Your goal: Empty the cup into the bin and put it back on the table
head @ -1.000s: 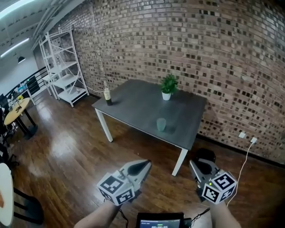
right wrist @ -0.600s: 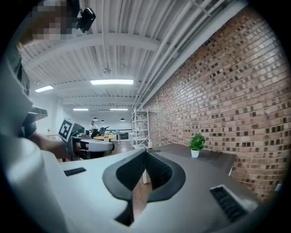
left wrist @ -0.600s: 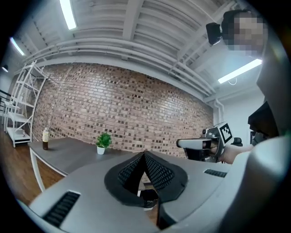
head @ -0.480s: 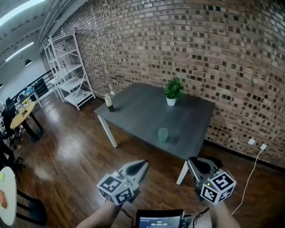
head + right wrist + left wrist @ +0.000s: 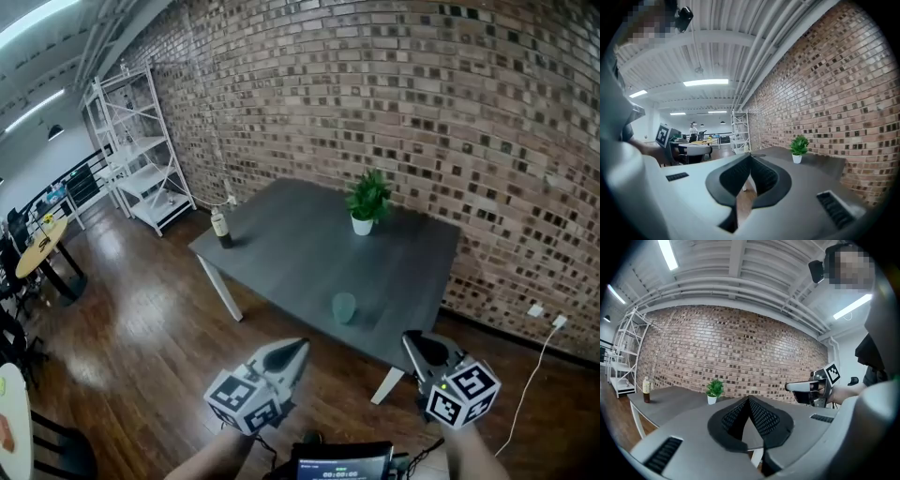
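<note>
The cup point(image 5: 344, 307) stands upright near the front edge of the gray table point(image 5: 281, 246), in the middle of the head view, well apart from both grippers. The left gripper point(image 5: 300, 345) at the lower middle and the right gripper point(image 5: 413, 339) at the lower right both point toward the table. Each has its 2 jaws pressed together with nothing between them. A potted plant point(image 5: 366, 201) sits on the table's far side by the brick wall point(image 5: 422, 112). A bottle point(image 5: 221, 229) stands at the table's left corner, and a white shelf point(image 5: 131, 155) stands at the upper left.
</note>
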A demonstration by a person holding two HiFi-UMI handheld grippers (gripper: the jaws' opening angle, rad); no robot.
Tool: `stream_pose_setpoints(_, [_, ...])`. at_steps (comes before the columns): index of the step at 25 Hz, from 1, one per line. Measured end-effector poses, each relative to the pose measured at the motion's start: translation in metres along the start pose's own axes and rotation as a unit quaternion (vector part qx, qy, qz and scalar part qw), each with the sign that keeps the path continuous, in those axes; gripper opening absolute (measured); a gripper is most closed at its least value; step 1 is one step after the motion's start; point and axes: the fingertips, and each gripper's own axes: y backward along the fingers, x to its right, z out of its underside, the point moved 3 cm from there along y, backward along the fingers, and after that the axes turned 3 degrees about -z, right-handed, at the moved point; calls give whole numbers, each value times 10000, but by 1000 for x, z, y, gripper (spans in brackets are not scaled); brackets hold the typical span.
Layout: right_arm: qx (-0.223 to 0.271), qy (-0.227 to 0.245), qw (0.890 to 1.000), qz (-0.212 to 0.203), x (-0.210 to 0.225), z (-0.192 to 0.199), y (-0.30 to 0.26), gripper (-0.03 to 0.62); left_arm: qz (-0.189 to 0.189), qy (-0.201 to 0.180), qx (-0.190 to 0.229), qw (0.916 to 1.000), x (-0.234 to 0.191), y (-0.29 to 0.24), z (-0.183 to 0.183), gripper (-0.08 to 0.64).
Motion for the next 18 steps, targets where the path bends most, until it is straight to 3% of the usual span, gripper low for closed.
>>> stream_pose_setpoints(6, [0,-80,10000,-13,18,-2,-62,2,439,143,-100,9989,-47,-42,7,5])
stream_pose_setpoints(11, [-158,-37,9998,96,33,7,-108,2,593,192,-54,9980,-96,-66,7,5])
stream_pose_setpoints(13, [-249,-37,9996,113,39,10,-120,44,649,154,-137,9977,-109,-75,9,5])
stream_pose_setpoints(18, [-587,-68,9982,-63,54,24,-146,66,621,323,-235,9973,-131,-94,18,5])
